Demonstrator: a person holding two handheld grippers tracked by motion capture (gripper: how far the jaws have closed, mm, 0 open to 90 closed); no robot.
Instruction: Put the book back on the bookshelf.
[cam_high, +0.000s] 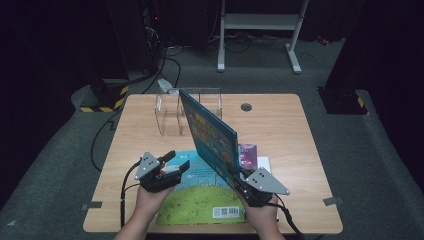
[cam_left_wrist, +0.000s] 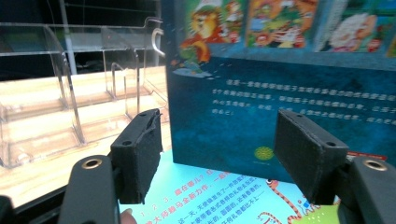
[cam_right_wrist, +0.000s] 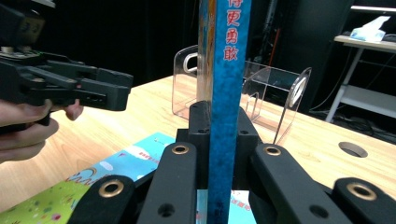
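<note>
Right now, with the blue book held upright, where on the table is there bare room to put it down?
Bare wood lies right of the blue book, between the cable hole and the table's right edge, and along the left edge beside the left gripper. It is crowded in the near middle, around the flat green book, and at the back left by the clear rack.

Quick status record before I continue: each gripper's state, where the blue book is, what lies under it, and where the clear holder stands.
right gripper: shut on blue book, jaws clamping its spine edge
blue book: raised on edge above the table, tilted, slanting toward the holder
left gripper: open, nothing between its pads, beside the blue book
green book: flat on the table, near edge
clear holder: upright at the far side, compartments look empty
</note>
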